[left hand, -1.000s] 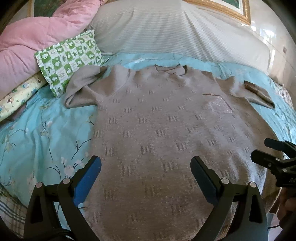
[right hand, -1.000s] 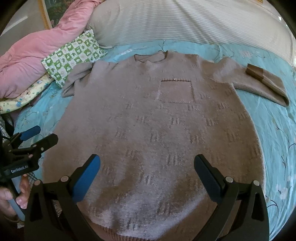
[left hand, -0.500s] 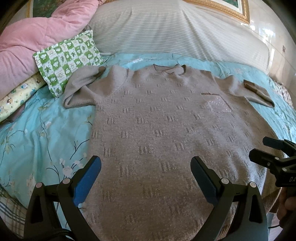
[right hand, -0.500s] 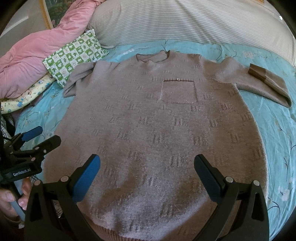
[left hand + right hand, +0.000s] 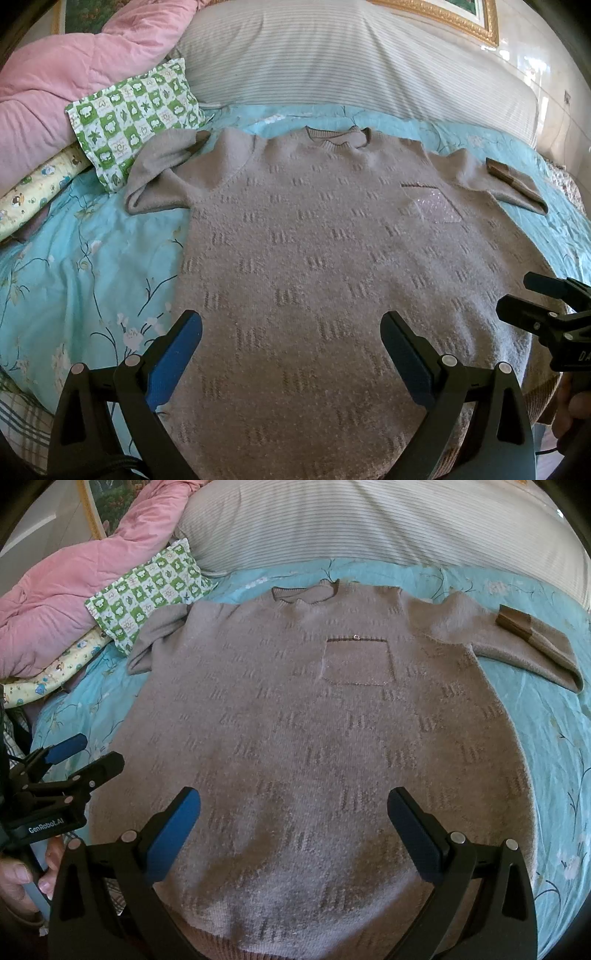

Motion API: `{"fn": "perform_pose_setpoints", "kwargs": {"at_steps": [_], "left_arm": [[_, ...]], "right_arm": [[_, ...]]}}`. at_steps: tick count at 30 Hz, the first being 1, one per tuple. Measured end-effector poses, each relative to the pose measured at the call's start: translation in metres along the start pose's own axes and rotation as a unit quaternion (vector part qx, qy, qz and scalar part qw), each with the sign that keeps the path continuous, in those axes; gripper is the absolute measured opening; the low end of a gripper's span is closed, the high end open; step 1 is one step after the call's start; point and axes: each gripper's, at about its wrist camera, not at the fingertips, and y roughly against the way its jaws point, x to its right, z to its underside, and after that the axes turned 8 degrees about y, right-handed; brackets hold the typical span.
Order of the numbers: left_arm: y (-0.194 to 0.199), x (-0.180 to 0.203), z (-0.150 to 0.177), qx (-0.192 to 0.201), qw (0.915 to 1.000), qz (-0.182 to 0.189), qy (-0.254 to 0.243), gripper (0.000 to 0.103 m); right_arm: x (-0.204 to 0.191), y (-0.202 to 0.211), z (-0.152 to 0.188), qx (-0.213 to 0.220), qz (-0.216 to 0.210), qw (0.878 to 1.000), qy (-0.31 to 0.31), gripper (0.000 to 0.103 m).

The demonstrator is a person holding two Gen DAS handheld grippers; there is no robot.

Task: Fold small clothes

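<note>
I've got the grey knit sweater (image 5: 314, 738) lying flat, front up, on the turquoise floral sheet (image 5: 92, 266), collar at 12. Nothing folded yet: both sleeves are out, w/ the left sleeve (image 5: 159, 173) bunched at 10 by the green checked pillow (image 5: 136, 110) and the right sleeve (image 5: 524, 642) at 2. Left gripper (image 5: 291, 354) and right gripper (image 5: 293, 830) hover over the hem, both wide apart & empty. All folds left, I reckon
</note>
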Motion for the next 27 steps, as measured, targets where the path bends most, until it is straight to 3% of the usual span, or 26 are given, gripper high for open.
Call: {"fn": "perform_pose_setpoints", "kwargs": {"at_steps": [13,21,27], "left_arm": [[-0.002,0.001,-0.001,-0.001,1.0000,-0.004,0.001,0.098],[-0.008,0.003,-0.004,0.004,0.9995,-0.028,-0.011,0.099],[-0.015,0.002,-0.009,0.002,0.9998,-0.019,-0.011,0.099]], "right_arm": [[-0.001,0.000,0.001,0.001,-0.003,1.000,-0.001,0.101],[0.001,-0.002,0.000,0.001,-0.005,1.000,-0.009,0.101],[0.009,-0.008,-0.004,-0.002,-0.013,1.000,-0.021,0.101]]}}
